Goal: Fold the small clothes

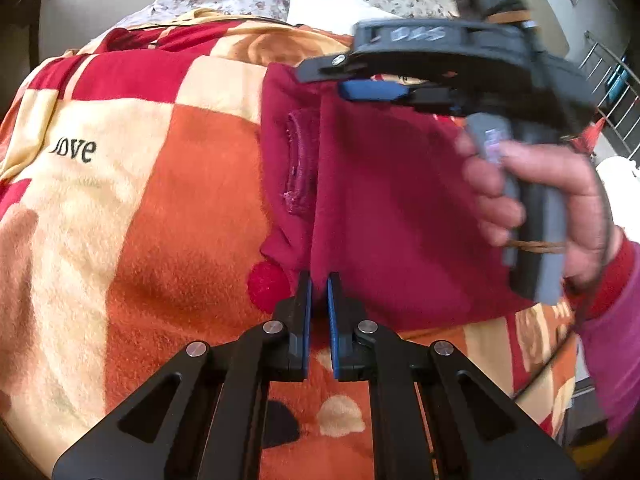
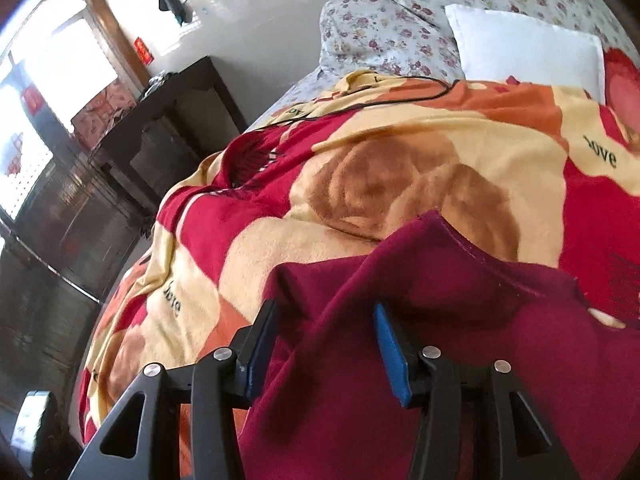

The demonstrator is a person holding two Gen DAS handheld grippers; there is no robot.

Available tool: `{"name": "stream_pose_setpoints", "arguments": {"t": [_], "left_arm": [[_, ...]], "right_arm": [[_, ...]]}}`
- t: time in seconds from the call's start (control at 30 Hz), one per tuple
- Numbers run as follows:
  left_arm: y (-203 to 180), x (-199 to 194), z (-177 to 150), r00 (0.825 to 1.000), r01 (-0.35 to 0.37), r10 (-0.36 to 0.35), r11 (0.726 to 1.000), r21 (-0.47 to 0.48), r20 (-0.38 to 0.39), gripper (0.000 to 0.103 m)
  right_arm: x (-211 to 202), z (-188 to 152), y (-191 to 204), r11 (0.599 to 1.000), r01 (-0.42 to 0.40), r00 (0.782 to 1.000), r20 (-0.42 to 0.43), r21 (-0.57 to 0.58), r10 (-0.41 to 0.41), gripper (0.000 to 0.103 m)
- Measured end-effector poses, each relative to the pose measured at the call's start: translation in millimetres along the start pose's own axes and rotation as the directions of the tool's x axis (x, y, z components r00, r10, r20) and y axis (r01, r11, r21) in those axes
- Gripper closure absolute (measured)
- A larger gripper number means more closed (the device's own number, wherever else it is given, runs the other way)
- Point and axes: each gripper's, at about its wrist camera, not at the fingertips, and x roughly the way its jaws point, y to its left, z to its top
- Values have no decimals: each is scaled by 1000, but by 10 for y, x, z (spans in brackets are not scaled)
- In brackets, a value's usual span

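Left claw (image 1: 319, 280) is pinched together on the near edge of the maroon fleece garment (image 1: 392, 200), its blue pads squeezing a fold of the cloth, while the right claw (image 2: 326, 332) stands apart, one pad either side of a raised ridge of the same garment without pressing on it. That garment lies spread on the checked blanket (image 1: 140, 200) that covers the bed, towards the right of the left wrist view, with a ribbed neckline or cuff (image 1: 298, 160) showing near its left edge. It looks soft, light and limp, so it should sag and drape from any held point rather than keep a shape; its nap likely clings a little to the fleecy blanket, which may drag along if the cloth is pulled flat across it. Seams, hems and corners seem the best holds, since a pinch in the middle gathers a bunch. A person's hand (image 1: 532, 200) grips the right tool directly over the garment, crowding the left side's working room. A thin black cable (image 2: 360, 104) trails over the blanket's far end, a white pillow (image 2: 528, 48) and floral bedding (image 2: 384, 24) lie beyond, and a dark cabinet (image 2: 172, 120) stands beside the bed, all well apart from the fold.
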Motion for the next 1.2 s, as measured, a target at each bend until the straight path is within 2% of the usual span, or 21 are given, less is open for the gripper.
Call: {"name": "stream_pose_setpoints", "arguments": {"t": [0.17,0.33,0.53,1.2], "left_arm": [[-63,50,-28,999,-49,49,999,16,7,97],[-107,67,-45,997,-74,74,997,19,9,97],[-155,59,-71,996,-93,93,995,32,12,97],[-107,119,-72,996,-86,86,996,17,8,96]], "right_arm": [[-287,-139,98,990,89,996,25,-106,-86,56],[-416,-279,36,973,191,981,50,-129,-186,56],[-229,-314,-122,978,198,980,-1,-72,-198,56],[-168,-344,-85,975,212,977,18,-70,-211,50]]}}
